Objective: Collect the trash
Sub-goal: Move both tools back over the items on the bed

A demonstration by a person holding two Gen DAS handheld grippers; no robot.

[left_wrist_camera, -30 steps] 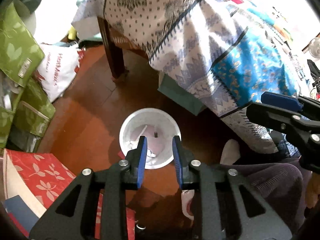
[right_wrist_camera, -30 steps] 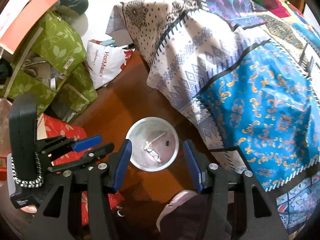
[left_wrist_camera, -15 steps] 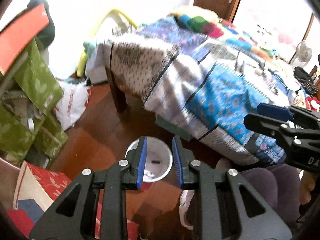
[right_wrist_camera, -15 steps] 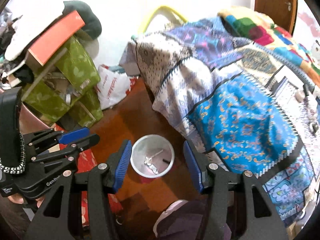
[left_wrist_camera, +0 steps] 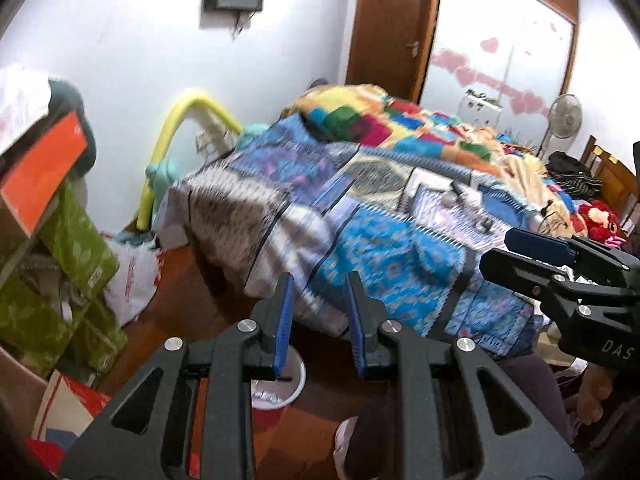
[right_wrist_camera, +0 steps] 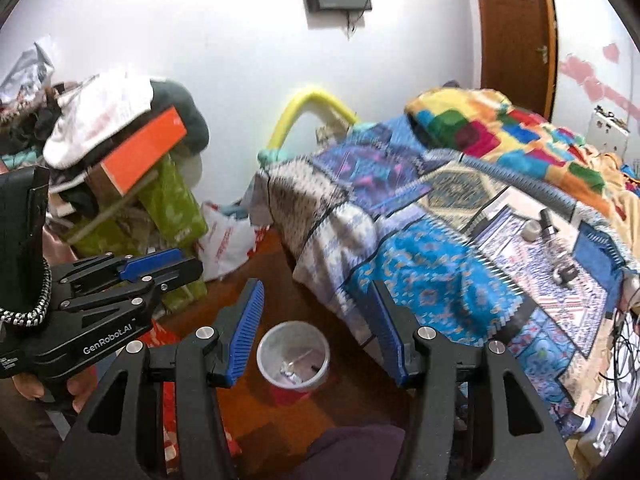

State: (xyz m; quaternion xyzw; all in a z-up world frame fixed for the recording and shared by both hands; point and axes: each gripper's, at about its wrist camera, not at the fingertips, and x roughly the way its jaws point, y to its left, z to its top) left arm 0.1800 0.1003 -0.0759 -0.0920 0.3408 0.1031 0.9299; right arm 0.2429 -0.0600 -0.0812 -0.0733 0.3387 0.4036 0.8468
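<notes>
A red cup with a white inside [right_wrist_camera: 294, 360] stands on the wooden floor beside the bed and holds scraps of trash. In the left wrist view the cup [left_wrist_camera: 280, 384] is partly hidden behind the fingers. My left gripper [left_wrist_camera: 319, 324] is open and empty, held above the cup. My right gripper [right_wrist_camera: 316, 336] is open wide and empty, with the cup seen between its fingers, well below. Small items [right_wrist_camera: 540, 232] lie on the bed cover; what they are is unclear.
A bed with patterned blankets [right_wrist_camera: 440, 240] fills the right side. Green boxes [left_wrist_camera: 60, 280], a white plastic bag [left_wrist_camera: 132, 284] and piled clothes stand at the left. A fan [left_wrist_camera: 564, 120] and a door [left_wrist_camera: 392, 28] are at the back.
Both grippers have risen and tilted up, so the view went from looking down at the cup to looking across the room. The cup now appears smaller and lower. Both stay open.
</notes>
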